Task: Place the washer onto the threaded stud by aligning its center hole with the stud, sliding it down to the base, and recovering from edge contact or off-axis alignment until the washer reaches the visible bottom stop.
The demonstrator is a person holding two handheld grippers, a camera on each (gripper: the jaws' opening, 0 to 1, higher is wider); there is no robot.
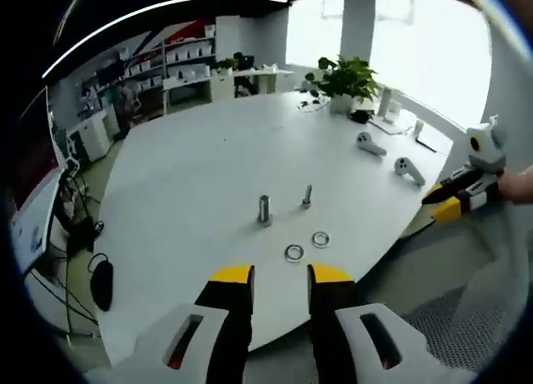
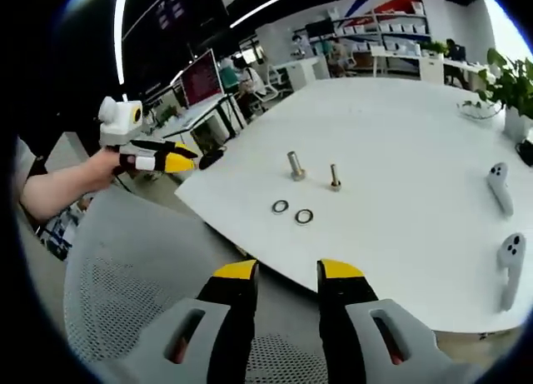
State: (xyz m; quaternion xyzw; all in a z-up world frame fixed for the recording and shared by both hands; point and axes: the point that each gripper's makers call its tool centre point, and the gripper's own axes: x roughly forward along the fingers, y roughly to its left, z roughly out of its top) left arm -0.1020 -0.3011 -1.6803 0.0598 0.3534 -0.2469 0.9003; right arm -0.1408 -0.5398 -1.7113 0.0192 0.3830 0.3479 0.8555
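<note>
- While both tools are being held off the edge of the white bench (image 1: 191, 176), the left hand-held gripper (image 1: 279, 277) is being pointed forward over the near rim, its yellow-tipped jaws spread a little with nothing between them.
- Seen in the right gripper view, the right hand-held gripper (image 2: 287, 274) is being aimed across a grey mesh chair back (image 2: 125, 267) toward the bench, its jaws likewise parted and holding nothing.
- In that same view the left tool is being gripped by a person's hand (image 2: 107, 169) at the left, level and pointing toward the bench corner, with a bare forearm (image 2: 54, 192) being extended behind it.
- Two washers are being shown lying flat on the bench: one washer (image 1: 293, 252) nearer the left jaws and a second washer (image 1: 321, 238) just beside it, apart from each other.
- Beyond them a threaded stud (image 1: 306, 196) and a thicker metal post (image 1: 264, 210) are being seen standing upright, near one another, with neither washer on them.
- Farther off, two white controllers (image 1: 371, 144) and a potted plant (image 1: 343, 82) are being seen on the bench.
</note>
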